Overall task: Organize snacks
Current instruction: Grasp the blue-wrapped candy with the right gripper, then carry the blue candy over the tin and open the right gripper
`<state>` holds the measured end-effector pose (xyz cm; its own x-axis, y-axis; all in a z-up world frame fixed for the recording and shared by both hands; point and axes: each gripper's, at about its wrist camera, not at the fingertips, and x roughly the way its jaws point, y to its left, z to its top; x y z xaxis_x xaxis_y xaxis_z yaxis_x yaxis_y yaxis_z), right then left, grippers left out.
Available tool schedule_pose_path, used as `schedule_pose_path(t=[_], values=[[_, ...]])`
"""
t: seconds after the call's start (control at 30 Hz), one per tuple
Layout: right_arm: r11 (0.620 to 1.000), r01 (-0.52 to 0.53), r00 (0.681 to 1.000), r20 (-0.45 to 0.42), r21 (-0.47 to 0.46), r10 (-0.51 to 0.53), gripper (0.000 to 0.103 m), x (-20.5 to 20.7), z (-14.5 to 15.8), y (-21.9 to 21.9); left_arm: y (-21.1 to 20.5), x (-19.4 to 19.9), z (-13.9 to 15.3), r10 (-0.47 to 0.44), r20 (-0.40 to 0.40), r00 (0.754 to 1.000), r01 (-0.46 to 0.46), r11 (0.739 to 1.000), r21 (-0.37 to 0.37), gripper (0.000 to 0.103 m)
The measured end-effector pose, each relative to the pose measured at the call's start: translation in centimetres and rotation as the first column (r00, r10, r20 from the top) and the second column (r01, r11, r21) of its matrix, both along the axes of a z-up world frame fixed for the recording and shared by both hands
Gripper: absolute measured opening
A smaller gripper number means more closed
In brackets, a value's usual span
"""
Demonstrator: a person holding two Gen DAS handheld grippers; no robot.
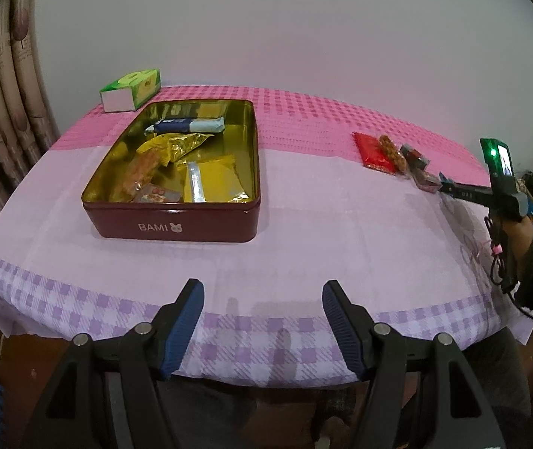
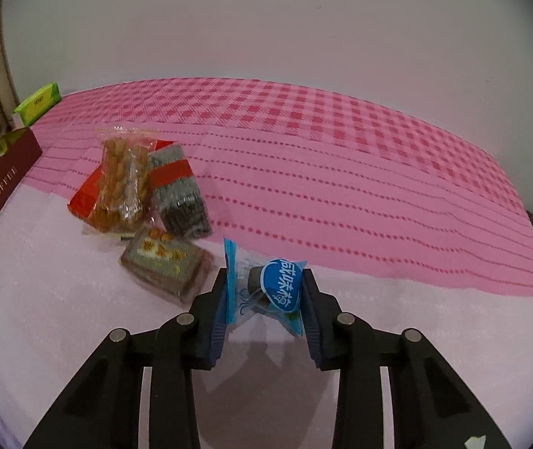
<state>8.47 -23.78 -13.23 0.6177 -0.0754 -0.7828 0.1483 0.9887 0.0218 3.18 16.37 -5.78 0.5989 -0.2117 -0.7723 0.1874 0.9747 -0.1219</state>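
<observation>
Right now the right gripper (image 2: 264, 292) is clamped on a small clear plastic snack packet with a blue label (image 2: 272, 288), its crinkled film pinched between the ribbed blue pads, just above the pink checked tablecloth (image 2: 341, 172). Beside it lie glossy wrapped snacks (image 2: 143, 191). Well apart, the left gripper (image 1: 262, 318) hangs empty, jaws spread, near the maroon rectangular metal tin (image 1: 176, 220) with its gold lining.

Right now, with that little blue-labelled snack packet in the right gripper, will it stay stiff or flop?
The blue-labelled packet looks like thin crinkly film, so probably floppy and light. Its ends already bend against the right gripper, so it may slip.
</observation>
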Motion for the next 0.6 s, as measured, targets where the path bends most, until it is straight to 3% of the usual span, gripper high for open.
schedule_pose_path(t=[0.27, 0.6], values=[[0.991, 0.119, 0.993, 0.012, -0.053, -0.119, 0.031, -2.8, 3.2, -1.3, 0.0, -0.8, 1.0, 0.022, 0.028, 0.999, -0.022, 1.0, 0.004, 0.067], [0.985, 0.124, 0.989, 0.097, -0.117, -0.113, 0.031, -3.0, 10.9, 2.5, 3.0, -2.5, 2.9, 0.168, 0.054, 0.984, -0.164, 0.984, -0.064, 0.067]])
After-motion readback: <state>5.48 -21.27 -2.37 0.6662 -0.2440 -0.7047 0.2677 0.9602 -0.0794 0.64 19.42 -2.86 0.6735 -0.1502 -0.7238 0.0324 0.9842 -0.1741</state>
